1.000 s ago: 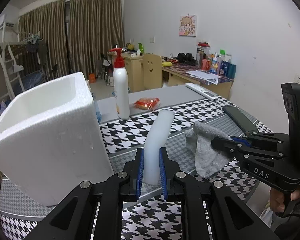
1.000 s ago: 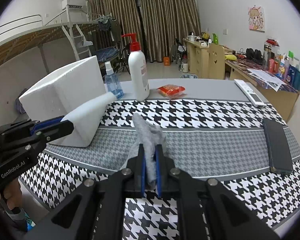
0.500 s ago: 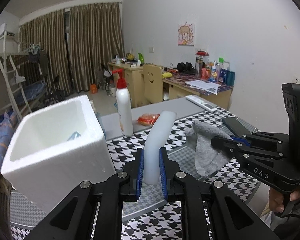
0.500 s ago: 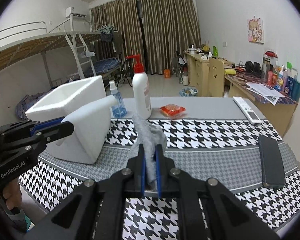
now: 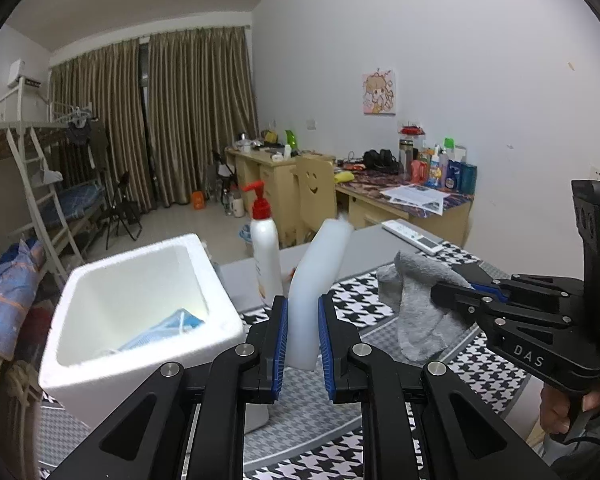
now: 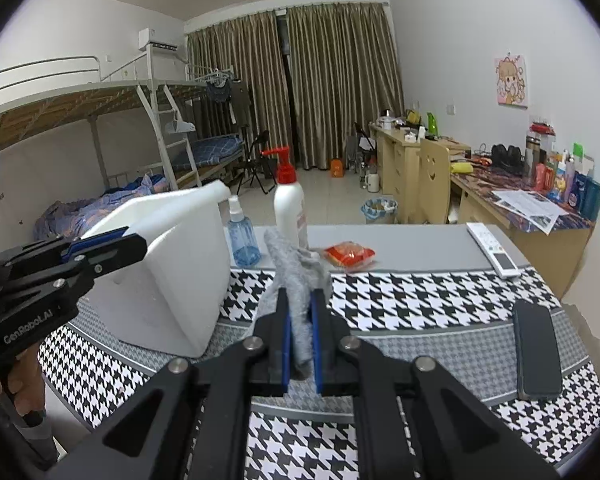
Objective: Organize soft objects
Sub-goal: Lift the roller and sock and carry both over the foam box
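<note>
My left gripper (image 5: 302, 340) is shut on a white foam strip (image 5: 320, 272) and holds it in the air, right of the white foam box (image 5: 140, 320). The box is open on top with blue fabric (image 5: 160, 332) inside. My right gripper (image 6: 300, 344) is shut on a grey cloth (image 6: 296, 276), lifted above the table; the cloth also shows in the left wrist view (image 5: 416, 304). In the right wrist view the left gripper (image 6: 100, 248) is at the left, by the foam box (image 6: 172, 272).
On the houndstooth table (image 6: 420, 300) stand a white pump bottle (image 6: 290, 208), a blue spray bottle (image 6: 242, 236) and a red packet (image 6: 350, 256). A remote (image 6: 494, 250) and a black phone (image 6: 538, 350) lie at the right.
Both grippers have risen, carrying the foam strip and the grey cloth higher above the table. The inside of the foam box has come into view.
</note>
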`<state>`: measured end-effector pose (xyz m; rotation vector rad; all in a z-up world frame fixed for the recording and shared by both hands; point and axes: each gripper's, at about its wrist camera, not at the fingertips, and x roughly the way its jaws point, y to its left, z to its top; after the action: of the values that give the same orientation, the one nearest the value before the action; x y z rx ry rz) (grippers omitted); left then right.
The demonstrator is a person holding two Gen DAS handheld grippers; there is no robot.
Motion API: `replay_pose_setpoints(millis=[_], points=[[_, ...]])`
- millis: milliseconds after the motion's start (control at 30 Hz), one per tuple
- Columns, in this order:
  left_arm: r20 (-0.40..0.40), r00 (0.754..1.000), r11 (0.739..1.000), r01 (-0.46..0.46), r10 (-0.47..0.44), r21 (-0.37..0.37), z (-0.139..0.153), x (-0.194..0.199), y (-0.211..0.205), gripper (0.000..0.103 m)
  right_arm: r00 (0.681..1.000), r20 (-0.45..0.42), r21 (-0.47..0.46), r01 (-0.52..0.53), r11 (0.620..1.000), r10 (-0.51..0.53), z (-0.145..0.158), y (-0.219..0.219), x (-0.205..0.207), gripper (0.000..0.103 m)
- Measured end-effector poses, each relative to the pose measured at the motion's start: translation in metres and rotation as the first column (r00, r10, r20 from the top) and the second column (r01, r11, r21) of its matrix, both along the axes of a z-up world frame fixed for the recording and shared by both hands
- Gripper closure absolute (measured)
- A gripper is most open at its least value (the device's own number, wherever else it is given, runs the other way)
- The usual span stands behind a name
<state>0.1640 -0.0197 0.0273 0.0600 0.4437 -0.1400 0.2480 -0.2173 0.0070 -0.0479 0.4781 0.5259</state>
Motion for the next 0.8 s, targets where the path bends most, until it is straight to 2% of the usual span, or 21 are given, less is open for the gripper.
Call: replay_pose_setpoints(millis=[800], points=[[0.085,0.991,0.994,-0.107,0.107,0.003,0.031,0.002,0.034,0.087,0.993,0.091,0.044,-0.074,0.996,0.070,0.033,0.024,0.004,0.092]])
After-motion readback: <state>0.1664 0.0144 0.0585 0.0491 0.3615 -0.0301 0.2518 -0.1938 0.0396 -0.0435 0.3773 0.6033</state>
